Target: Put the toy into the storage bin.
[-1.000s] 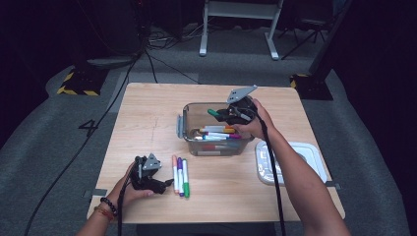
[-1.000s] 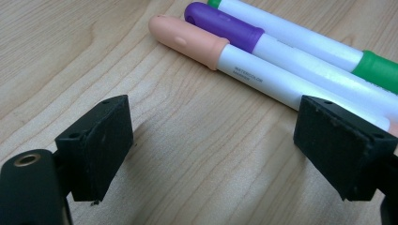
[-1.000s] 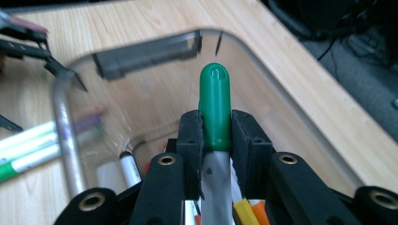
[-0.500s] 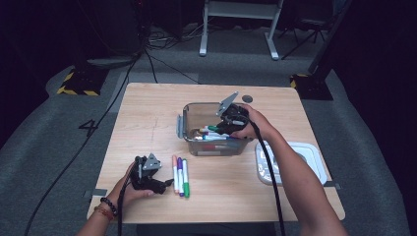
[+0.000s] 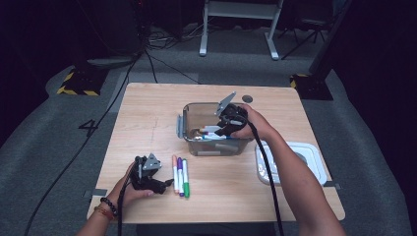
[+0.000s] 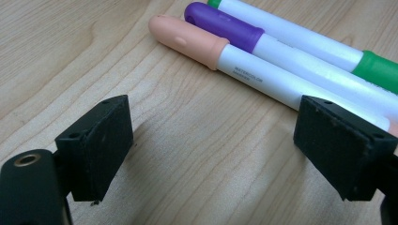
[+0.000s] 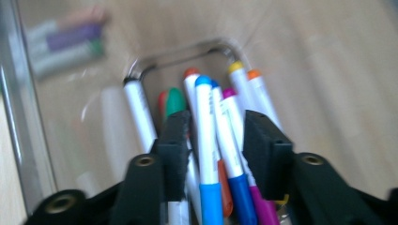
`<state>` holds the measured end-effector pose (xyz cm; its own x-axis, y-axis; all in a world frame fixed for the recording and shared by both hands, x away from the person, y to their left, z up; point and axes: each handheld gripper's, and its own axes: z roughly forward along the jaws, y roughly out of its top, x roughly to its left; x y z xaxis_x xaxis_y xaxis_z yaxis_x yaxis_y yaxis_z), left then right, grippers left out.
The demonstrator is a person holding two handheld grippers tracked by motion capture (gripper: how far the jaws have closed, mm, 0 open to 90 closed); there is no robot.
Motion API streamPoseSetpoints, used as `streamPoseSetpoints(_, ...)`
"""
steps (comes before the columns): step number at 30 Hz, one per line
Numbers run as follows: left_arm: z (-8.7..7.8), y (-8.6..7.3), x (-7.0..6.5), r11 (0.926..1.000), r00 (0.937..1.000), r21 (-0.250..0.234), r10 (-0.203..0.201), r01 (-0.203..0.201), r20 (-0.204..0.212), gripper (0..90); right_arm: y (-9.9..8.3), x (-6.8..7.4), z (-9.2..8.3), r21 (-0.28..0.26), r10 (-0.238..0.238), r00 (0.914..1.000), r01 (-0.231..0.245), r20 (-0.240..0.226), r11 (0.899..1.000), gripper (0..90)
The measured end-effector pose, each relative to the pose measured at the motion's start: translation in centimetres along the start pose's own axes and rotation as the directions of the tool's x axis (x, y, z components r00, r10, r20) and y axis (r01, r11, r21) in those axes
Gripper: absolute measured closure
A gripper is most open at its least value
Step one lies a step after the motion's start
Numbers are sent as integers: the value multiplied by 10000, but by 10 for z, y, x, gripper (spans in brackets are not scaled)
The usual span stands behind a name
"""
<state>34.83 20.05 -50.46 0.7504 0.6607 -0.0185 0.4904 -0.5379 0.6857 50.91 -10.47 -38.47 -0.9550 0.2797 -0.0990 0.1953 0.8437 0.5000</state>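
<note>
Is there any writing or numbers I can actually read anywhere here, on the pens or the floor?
"WATERCOLOR": on the white barrel of the peach-capped marker, seen in the left gripper view; a smaller line beneath it is too small to read.
"4": on the grey floor left of the table, in the high view.
Markers in the clear box: any print is too blurred to read.

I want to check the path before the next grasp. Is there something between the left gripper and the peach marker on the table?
Nothing visible. The left gripper has its jaws wide open over bare wood, and the peach marker lies just ahead, with the purple marker touching its far side.
</note>
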Motion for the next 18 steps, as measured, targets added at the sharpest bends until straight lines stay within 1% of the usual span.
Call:
streamPoseSetpoints(2,0,0,0,10000,10000,-2,1,-1,0,127,-2,-1,-3,-344,228,9997,-227,25,9992,549)
streamPoseSetpoints(3,0,0,0,10000,10000,1,3,-3,-1,127,-3,-1,-5,-613,361,9992,-351,151,9975,519)
streamPoseSetpoints(4,0,0,0,10000,10000,-4,-2,2,0,127,-4,-1,-8,-867,655,9975,-629,274,9942,491)
streamPoseSetpoints(6,0,0,0,10000,10000,-1,1,-1,0,127,-6,0,-12,-1196,830,9953,-765,503,9899,447)
streamPoseSetpoints(8,0,0,0,10000,10000,1,3,-3,-1,127,-7,3,-18,-1573,1123,9912,-1002,695,9825,414)
streamPoseSetpoints(11,0,0,0,10000,10000,0,4,-4,1,127,-7,9,-31,-2259,1323,9888,-1137,689,9675,393)
streamPoseSetpoints(12,0,0,0,10000,10000,1,4,-4,0,127,-8,12,-35,-2409,1368,9879,-1156,730,9636,383)
streamPoseSetpoints(15,0,0,0,10000,10000,-1,0,0,0,127,-9,18,-44,-2707,1396,9872,-1141,770,9559,376)
streamPoseSetpoints(16,0,0,0,10000,10000,0,6,-6,0,127,-9,21,-48,-2848,1461,9867,-1202,715,9510,374)
streamPoseSetpoints(17,0,0,0,10000,10000,-2,-1,1,-1,127,-10,24,-51,-2958,1431,9871,-1161,713,9482,371)
streamPoseSetpoints(18,0,0,0,10000,10000,-1,-2,2,-1,127,-11,27,-54,-3028,1364,9873,-1058,814,9472,368)
